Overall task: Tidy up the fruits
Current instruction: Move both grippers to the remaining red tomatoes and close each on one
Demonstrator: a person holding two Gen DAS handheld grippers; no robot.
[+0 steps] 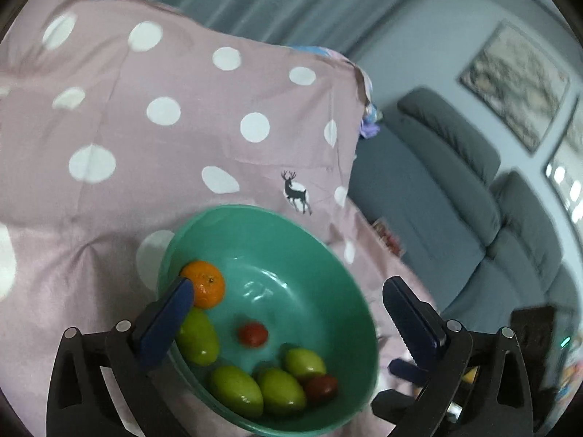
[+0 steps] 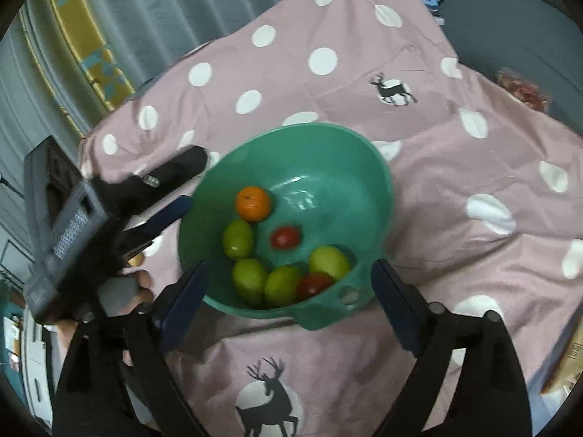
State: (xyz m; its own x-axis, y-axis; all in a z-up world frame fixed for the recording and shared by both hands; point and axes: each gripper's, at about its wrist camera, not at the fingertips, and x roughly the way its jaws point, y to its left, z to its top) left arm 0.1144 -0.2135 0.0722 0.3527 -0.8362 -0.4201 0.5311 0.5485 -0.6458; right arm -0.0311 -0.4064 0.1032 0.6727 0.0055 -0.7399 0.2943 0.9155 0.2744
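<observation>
fruit (image 2: pixel 255 255): one orange, two small red ones, four green, all in the teal bowl (image 2: pixel 364 167), mid-frame in the right wrist view
step: looks like wrap-up, nothing loose on the pink dotted cloth (image 2: pixel 473 138) (that I can see)
left gripper (image 1: pixel 288 313): jaws wide apart, holding nothing
right gripper (image 2: pixel 288 302): also spread, empty, straddling the bowl's near rim
next: probably just back both away without bumping the bowl

The left gripper (image 1: pixel 288 322) tilts gently downward, its dark blue fingers (image 1: pixel 165 324) spread wide with nothing pinched between them. The right gripper (image 2: pixel 288 302) points more steeply down, fingers (image 2: pixel 397 302) also wide apart and empty. A hand (image 2: pixel 136 291) grips the left gripper's body.
</observation>
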